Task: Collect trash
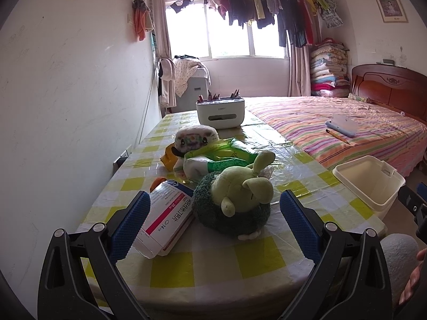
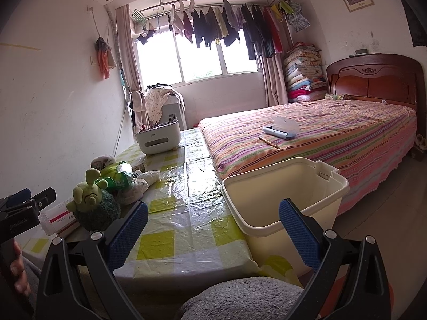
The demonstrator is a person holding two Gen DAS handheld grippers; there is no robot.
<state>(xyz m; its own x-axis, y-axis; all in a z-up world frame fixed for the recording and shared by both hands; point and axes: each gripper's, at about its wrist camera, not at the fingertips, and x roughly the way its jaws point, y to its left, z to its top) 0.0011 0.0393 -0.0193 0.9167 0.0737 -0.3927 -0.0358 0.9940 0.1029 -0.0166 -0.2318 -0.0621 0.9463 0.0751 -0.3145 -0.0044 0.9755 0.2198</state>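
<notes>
Empty medicine carton lying flat on the bench, touching the green plush toy; probably light and crushable, best gripped across its narrow sides. Left gripper jaws wide open, empty, straddling carton and toy. Right gripper likewise open, empty, facing the cream bin.

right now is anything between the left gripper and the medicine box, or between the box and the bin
Nothing blocks the open left gripper from the medicine box, which lies by its left finger. Toward the white bin, the green plush toy sits right beside the box, so lift over it.
</notes>
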